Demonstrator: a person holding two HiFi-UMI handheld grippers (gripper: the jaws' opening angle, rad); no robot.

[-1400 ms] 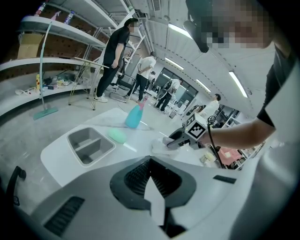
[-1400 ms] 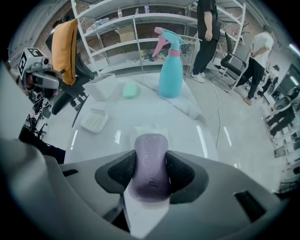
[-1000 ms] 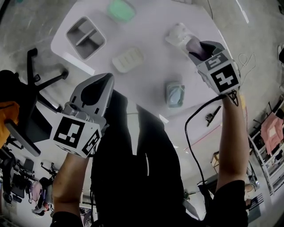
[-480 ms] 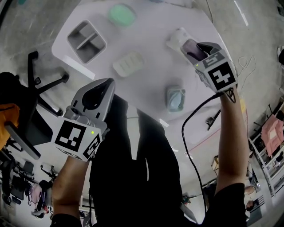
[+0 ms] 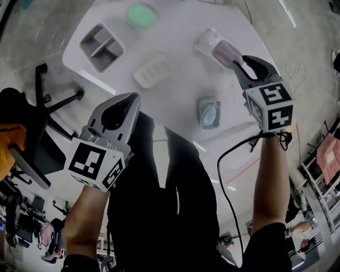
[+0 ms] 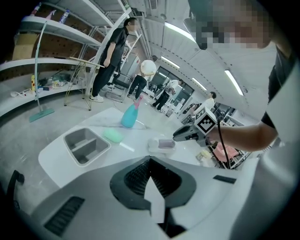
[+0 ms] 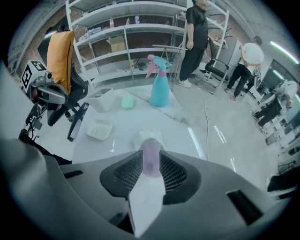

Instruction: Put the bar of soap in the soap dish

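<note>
A pale purple bar of soap (image 5: 224, 52) (image 7: 151, 157) hangs over a white holder (image 5: 208, 40) (image 7: 142, 136) at the table's far right. My right gripper (image 5: 237, 61) (image 7: 151, 161) points steeply down and is shut on the bar; its jaws have just been closing on it. The left gripper view shows the bar (image 6: 165, 142) low over the holder (image 6: 153, 146). An empty cream ridged soap dish (image 5: 152, 71) (image 7: 99, 129) lies mid-table. My left gripper (image 5: 129, 96) (image 6: 150, 159) is held off the table's near edge, shut, with nothing in it.
A grey two-compartment tray (image 5: 102, 45) (image 6: 85, 145) stands at the far left, a green soap (image 5: 142, 15) (image 6: 112, 135) beyond it, a blue-grey dish (image 5: 209, 113) near the front. A teal spray bottle (image 7: 159, 89) (image 6: 129, 116) stands at the table's end. People stand beyond.
My right gripper has risen and tilted, so the purple bar now shows beyond its tips, above the white holder. The left gripper has stayed put.
</note>
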